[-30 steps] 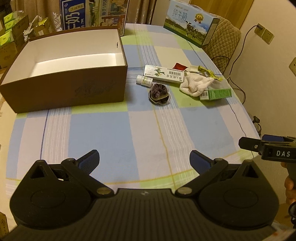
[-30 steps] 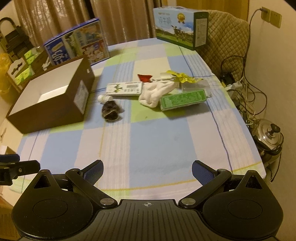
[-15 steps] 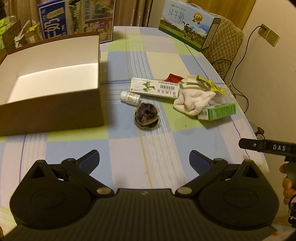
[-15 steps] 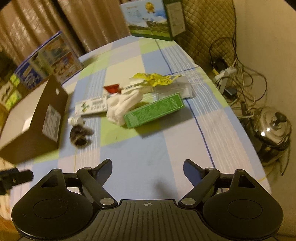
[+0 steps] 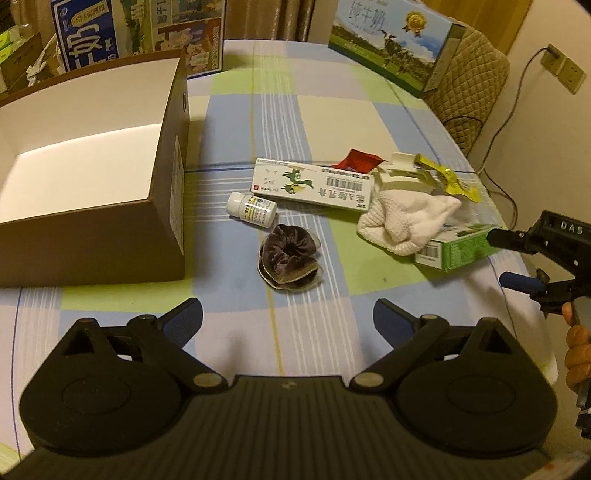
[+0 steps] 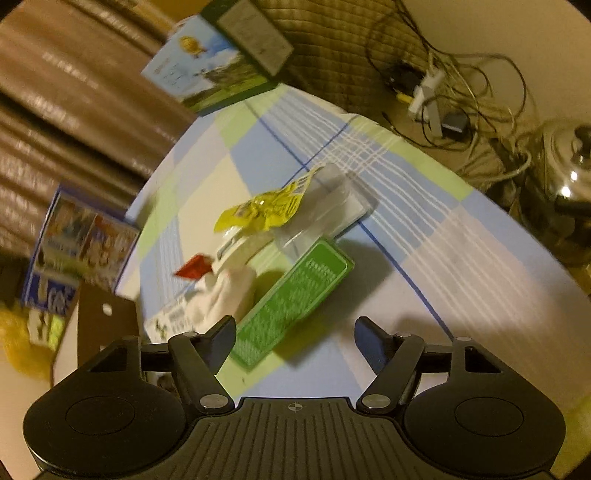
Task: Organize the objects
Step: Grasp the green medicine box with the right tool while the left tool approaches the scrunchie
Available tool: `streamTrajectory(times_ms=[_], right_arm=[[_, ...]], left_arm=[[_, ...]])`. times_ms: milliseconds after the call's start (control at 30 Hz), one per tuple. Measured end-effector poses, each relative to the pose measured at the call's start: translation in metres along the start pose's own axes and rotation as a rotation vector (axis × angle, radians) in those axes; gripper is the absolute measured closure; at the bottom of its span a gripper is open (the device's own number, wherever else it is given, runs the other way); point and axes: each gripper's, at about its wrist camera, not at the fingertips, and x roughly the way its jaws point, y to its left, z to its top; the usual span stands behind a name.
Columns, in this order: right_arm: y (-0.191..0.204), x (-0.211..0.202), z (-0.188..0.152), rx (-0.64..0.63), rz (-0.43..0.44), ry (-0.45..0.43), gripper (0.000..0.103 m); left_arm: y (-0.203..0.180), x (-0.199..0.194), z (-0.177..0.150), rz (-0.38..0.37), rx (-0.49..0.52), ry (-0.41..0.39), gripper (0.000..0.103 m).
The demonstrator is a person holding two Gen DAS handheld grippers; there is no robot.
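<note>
An open brown box [image 5: 162, 236] with a white inside stands at the left of the checked tablecloth. To its right lie a small white bottle [image 5: 252, 208], a dark scrunchie [image 5: 289, 256], a long white carton [image 5: 312, 183], a white sock [image 5: 408, 218], a red packet [image 5: 360, 161], a yellow wrapper [image 6: 264, 210] and a green box [image 6: 291, 304]. My left gripper [image 5: 288, 319] hangs open short of the scrunchie. My right gripper [image 6: 295, 336] is open just over the green box's near end; it also shows at the right edge of the left wrist view [image 5: 517, 258].
Two printed cartons [image 5: 388, 48] [image 5: 140, 33] stand at the table's far side. A quilted chair back [image 5: 465, 96] is behind the table. Cables [image 6: 461, 81] and a metal pot [image 6: 565, 184] lie on the floor past the right edge. A hand [image 5: 576, 354] holds the right gripper.
Both grippers have moved forward. The left one came closer to the scrunchie and bottle. The right one swung in and tilted towards the green box, which now lies just before its fingers.
</note>
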Motion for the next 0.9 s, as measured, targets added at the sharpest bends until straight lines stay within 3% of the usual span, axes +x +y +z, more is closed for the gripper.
streamTrajectory(times_ms=[200,300,500,567,900], right_arm=[[-0.011,0.021,0.013,0.138,0.036,0.018,0.039],[-0.012,0.031,0.015,0.159,0.051,0.040,0.061],[-0.010,0.026,0.020,0.123,0.075,0.055,0.074],[-0.003,0.018,0.026,0.047,0.075,0.063,0.076],[0.051,-0.013,0.023,-0.543,-0.175,0.146,0.076]], left_arm=[[0.001,0.014,0.005,0.028,-0.009,0.003,0.006],[0.001,0.020,0.007,0.041,-0.006,0.006,0.007],[0.001,0.032,0.009,0.040,-0.004,0.023,0.008],[0.001,0.036,0.009,0.037,-0.001,0.027,0.009],[-0.005,0.058,0.017,0.043,0.040,0.023,0.013]])
